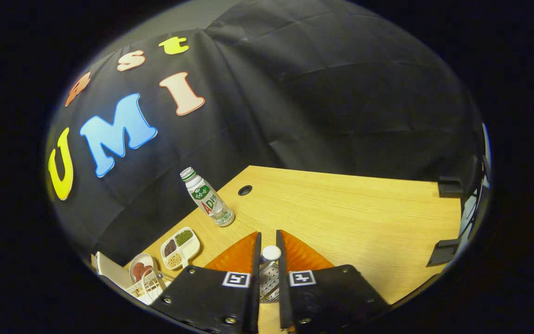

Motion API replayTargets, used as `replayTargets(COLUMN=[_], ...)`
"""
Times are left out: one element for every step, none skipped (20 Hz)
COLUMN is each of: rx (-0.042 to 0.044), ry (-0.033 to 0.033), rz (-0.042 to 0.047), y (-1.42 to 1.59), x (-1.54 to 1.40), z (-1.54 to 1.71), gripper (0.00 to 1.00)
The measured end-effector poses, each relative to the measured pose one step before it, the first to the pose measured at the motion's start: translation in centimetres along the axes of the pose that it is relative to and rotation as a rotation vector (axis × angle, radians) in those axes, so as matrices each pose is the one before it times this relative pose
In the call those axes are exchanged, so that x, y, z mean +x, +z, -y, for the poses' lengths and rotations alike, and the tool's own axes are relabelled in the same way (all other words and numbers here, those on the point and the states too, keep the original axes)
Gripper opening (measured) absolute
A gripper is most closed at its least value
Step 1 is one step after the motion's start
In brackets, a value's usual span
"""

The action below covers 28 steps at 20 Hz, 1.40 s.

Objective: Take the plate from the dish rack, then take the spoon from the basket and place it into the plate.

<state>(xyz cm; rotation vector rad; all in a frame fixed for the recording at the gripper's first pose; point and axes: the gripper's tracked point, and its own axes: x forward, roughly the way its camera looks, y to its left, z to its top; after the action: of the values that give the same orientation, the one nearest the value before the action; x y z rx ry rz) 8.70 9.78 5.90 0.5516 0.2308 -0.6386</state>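
Pinching a spoon (pixel 270 253), the hand-held gripper (pixel 267 260) hangs over an orange plate (pixel 237 256) on the wooden counter (pixel 341 218).

Its two fingers stand nearly together, both pressed on the spoon's handle, whose pale rounded end pokes up between the tips, while a perforated metal part shows lower in the gap. The plate lies right under and just ahead of the fingers. Beyond them, a small bottle (pixel 206 197) with a green-and-white label stands near a round hole (pixel 245 190) in the counter. Off to one side sit a divided white dish (pixel 181 248) of beans and grains, a small bowl (pixel 141 269), and a white wire dish rack (pixel 149 285).
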Motion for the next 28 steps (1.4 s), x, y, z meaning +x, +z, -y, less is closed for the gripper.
replayTargets(rx=[-0.04448, -0.03568, -0.02730, -0.02951, -0.03876, -0.04275, -0.04699, -0.04961, -0.05146, -0.05161, -0.04984, -0.04331, -0.03494, -0.02842, -0.02255, -0.01476, -0.01039, -0.01132, -0.01144, -0.01420, -0.01740, -0.01770, -0.01943, -0.02319, -0.02724, -0.02943, -0.03253, -0.03060], ry=[-0.00978, 0.00702, 0.01726, 0.01196, 0.00471, 0.00819, 0.00417, 0.00494, -0.00651, -0.01267, -0.01369, -0.00417, 0.00186, 0.00425, 0.00513, 0.00872, 0.01212, 0.01237, 0.01336, 0.01622, 0.01950, 0.02303, 0.02679, 0.02857, 0.02945, 0.02731, 0.02308, 0.02241], rz=[-0.01250, -0.00495, -0.00542, -0.00190, 0.00427, 0.00343, 0.00684, 0.00666, 0.00386, 0.00353, 0.00725, 0.01246, 0.01361, 0.01300, 0.01340, 0.01489, 0.01443, 0.01389, 0.00512, 0.00062, 0.00027, 0.00331, 0.00445, 0.00444, 0.00535, 0.00627, 0.00787, 0.00879], y=[-0.132, -0.054, -0.059, 0.376, 0.481, 0.311, 0.566, 0.482, 0.574, 0.564, 0.629, 0.725, 0.766, 0.688, 0.743, 0.725, 0.677, 0.443, 0.253, -0.011, -0.029, -0.134, -0.055, -0.132, -0.107, -0.092, -0.047, -0.040], x=[0.341, 0.119, 0.125, -0.266, -0.235, -0.365, -0.332, -0.359, -0.425, -0.425, -0.594, -0.664, -0.657, -0.856, -0.863, -0.815, -1.009, -1.083, -1.001, -0.874, -1.020, -0.926, -1.043, -0.974, -0.909, -0.765, -0.786, -0.523], z=[-0.354, -0.715, -0.986, -0.661, -0.580, -0.561, -0.516, -0.511, -0.263, -0.031, -0.051, -0.240, -0.218, -0.309, -0.325, -0.337, -0.555, -0.535, -0.559, -0.644, -0.814, -0.906, -0.840, -0.932, -1.066, -0.888, -0.859, -0.809], gripper=[0.07, 0.07, 0.07, 0.07, 0.07, 0.07, 0.07, 0.07, 0.07, 0.07, 0.07, 0.07, 0.07, 0.07, 0.07, 0.07, 0.07, 0.07, 0.07, 0.07, 0.07, 0.07, 0.07, 0.07, 0.07, 0.07, 0.07, 0.07])
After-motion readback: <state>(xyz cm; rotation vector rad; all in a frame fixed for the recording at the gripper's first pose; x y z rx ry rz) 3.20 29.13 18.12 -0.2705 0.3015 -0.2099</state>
